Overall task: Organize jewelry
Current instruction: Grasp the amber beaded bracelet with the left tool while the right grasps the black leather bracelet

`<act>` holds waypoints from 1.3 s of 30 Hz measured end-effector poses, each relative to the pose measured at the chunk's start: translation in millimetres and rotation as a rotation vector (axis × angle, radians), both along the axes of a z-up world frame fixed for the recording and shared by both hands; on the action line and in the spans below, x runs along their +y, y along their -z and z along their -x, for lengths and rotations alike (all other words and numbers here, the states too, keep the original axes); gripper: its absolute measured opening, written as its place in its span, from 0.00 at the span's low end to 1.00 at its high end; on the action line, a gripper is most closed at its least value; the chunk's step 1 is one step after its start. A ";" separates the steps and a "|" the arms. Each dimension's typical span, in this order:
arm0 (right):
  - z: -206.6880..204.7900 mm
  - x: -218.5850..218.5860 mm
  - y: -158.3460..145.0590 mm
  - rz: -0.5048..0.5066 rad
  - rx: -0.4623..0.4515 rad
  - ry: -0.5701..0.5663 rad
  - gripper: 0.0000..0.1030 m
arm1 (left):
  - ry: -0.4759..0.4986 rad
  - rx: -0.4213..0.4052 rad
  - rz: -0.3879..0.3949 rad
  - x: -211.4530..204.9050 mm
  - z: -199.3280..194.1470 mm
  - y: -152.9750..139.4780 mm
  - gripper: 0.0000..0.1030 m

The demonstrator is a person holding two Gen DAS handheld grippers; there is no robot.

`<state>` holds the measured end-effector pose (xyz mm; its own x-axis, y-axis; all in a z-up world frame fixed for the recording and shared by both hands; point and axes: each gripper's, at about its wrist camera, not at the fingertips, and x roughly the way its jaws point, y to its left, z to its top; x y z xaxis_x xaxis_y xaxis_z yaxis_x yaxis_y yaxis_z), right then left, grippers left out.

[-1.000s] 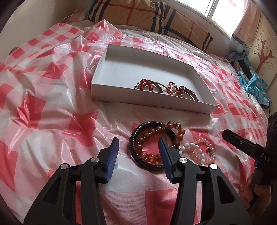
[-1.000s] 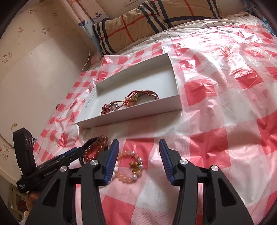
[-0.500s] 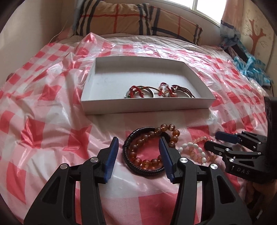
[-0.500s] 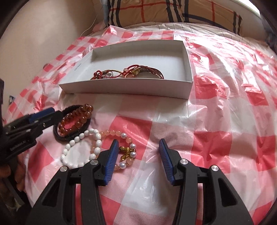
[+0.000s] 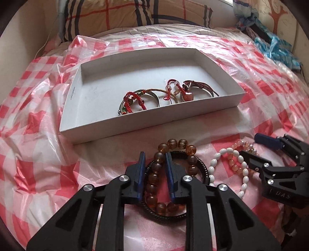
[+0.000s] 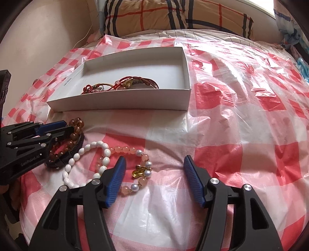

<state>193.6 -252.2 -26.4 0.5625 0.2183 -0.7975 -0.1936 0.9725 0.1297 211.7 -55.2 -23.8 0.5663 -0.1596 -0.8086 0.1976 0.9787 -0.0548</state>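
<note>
An amber bead bracelet (image 5: pixel 171 143) lies inside a black braided bracelet (image 5: pixel 202 166) on the red-checked sheet. My left gripper (image 5: pixel 154 160) is closing, and its blue pads squeeze the amber beads' left side with the black cord. In the right wrist view, the left gripper (image 6: pixel 67 127) sits on those beads (image 6: pixel 77 123). My right gripper (image 6: pixel 154 160) is opening over a pink bead bracelet (image 6: pixel 125 149) with a gold charm (image 6: pixel 138 171); nothing touches its pads. A white bead bracelet (image 6: pixel 90 146) overlaps the pink one. The white box (image 5: pixel 135 123) beyond holds several red-corded bangles.
A plaid pillow (image 5: pixel 135 15) lies at the head of the bed behind the box. Blue crumpled plastic (image 5: pixel 278 48) sits at the far right edge. A wall (image 6: pixel 38 38) borders the bed's left side. Wrinkled checked sheet (image 6: pixel 251 96) spreads to the right of the box.
My left gripper slid forward over the amber and black bracelets and its jaws narrowed onto them. The right gripper's jaws spread wider, with the pink bracelet now between them.
</note>
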 end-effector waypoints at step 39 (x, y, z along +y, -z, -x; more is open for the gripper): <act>-36.3 99.0 -5.2 -0.033 0.112 -0.438 0.25 | -0.341 -0.039 0.426 105.9 48.3 9.7 0.11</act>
<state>229.9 -153.2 -21.2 0.3220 0.4431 -0.8367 -0.5693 0.7967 0.2028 163.4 50.8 -33.5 0.6713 -0.2707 -0.6900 -0.1169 0.8806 -0.4592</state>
